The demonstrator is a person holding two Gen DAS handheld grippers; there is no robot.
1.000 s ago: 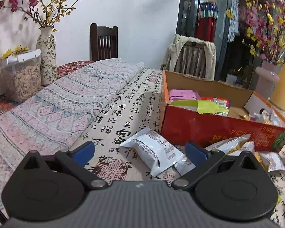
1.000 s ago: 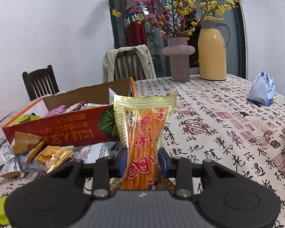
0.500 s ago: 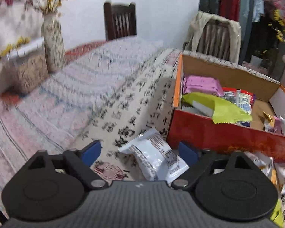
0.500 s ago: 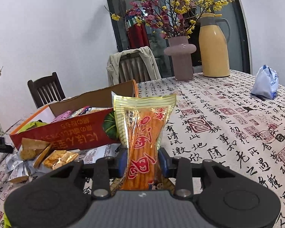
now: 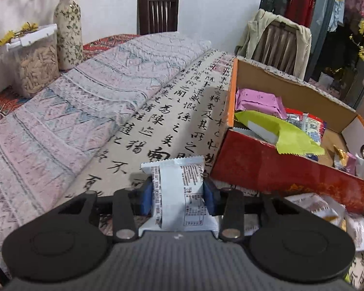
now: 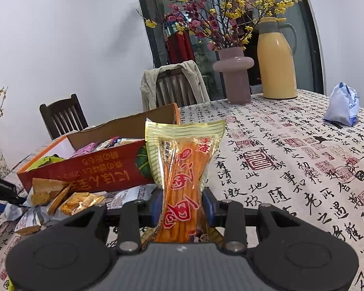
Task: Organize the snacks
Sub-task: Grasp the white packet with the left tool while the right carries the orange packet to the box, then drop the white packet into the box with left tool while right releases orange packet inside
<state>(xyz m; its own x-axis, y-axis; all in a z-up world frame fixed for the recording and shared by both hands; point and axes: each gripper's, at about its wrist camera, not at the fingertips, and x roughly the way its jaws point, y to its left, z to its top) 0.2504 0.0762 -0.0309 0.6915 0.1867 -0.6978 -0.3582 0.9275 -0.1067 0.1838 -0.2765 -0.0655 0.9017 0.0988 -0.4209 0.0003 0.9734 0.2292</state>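
My left gripper (image 5: 178, 197) is shut on a white snack packet (image 5: 179, 189) and holds it above the table, just left of the red cardboard box (image 5: 267, 167). The box holds pink (image 5: 259, 100), lime-green (image 5: 279, 131) and other packets. My right gripper (image 6: 182, 206) is shut on a long orange snack-stick packet (image 6: 184, 169), held upright in front of the same box (image 6: 92, 169). Several loose snack packets (image 6: 60, 196) lie on the table in front of the box.
A calligraphy tablecloth (image 6: 291, 160) covers the table, with a patterned cloth (image 5: 68, 111) on its left. A pink vase (image 6: 233, 77), a yellow thermos (image 6: 276, 58) and a white bag (image 6: 342, 104) stand at the far right. A clear tub (image 5: 34, 60) and a floral vase (image 5: 68, 26) stand at the left. Chairs surround the table.
My left gripper has closed on the white packet, which lay on the table between its open fingers, and lifted it. My right gripper still holds the orange packet, shifted slightly.
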